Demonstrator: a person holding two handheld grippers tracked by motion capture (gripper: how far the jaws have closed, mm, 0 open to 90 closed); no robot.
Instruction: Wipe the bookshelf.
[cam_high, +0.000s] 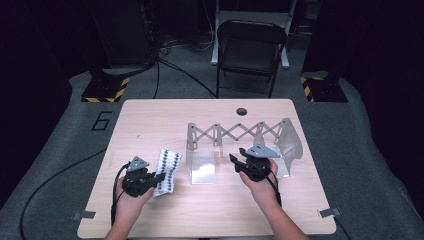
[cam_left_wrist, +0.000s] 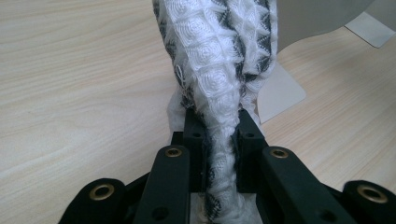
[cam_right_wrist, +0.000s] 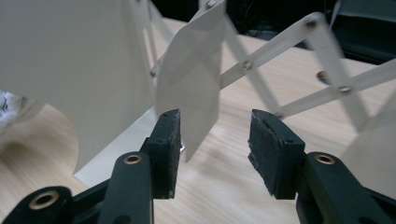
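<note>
While I hold two tools over the bench (cam_high: 210, 210), my left hand-held gripper (cam_high: 159, 176) is clamped on one black-and-white patterned cloth (cam_high: 168, 170) at the bench's left. My right hand-held gripper (cam_high: 233, 159) is spread, holding nothing, beside one grey scissor-lattice rack (cam_high: 235, 132).

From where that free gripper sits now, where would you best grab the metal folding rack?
Probably one flat upright divider plate of the expanding rack, pinched across its thin faces from its near edge. The open right gripper already has that plate's lower tip between its jaws. The thin crossing bars would likely scissor under a pinch.
</note>
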